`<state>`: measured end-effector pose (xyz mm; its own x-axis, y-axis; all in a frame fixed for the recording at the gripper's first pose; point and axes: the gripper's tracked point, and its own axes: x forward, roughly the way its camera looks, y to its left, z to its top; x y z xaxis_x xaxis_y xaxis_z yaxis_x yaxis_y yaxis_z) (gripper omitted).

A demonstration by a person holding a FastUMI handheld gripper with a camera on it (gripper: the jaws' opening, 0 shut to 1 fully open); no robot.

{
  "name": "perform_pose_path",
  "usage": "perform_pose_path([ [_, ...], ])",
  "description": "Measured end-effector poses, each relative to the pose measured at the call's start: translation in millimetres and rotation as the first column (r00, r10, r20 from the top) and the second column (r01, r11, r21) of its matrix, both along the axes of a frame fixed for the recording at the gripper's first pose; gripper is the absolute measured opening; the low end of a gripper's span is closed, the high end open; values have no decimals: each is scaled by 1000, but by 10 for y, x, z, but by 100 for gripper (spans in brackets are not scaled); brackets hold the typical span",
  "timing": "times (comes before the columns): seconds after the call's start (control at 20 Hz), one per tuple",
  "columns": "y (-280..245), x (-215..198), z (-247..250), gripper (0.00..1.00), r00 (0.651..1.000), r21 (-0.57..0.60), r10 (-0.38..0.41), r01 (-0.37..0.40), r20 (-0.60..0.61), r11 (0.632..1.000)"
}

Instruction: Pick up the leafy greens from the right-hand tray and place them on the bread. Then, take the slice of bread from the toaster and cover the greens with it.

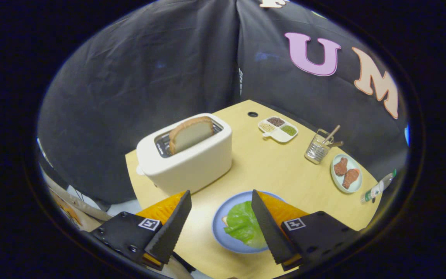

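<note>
The tool was spread wide and held nothing above the near edge of the pale wooden tabletop. Between its fingers lay a round blue plate carrying green leafy lettuce over a mostly hidden bread slice. Beyond the fingers, near the tabletop's left edge, a cream toaster held an upright slice of bread.
</note>
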<state>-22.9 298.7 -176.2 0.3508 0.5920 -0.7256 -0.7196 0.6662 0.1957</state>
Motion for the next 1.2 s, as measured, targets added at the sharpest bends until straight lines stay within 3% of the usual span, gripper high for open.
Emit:
perform_pose_path([
  [0.6,779,208,471,96,989,84,-72,83,-126,993],
  [1.2,1287,495,289,97,957,74,-135,159,-257,985],
])
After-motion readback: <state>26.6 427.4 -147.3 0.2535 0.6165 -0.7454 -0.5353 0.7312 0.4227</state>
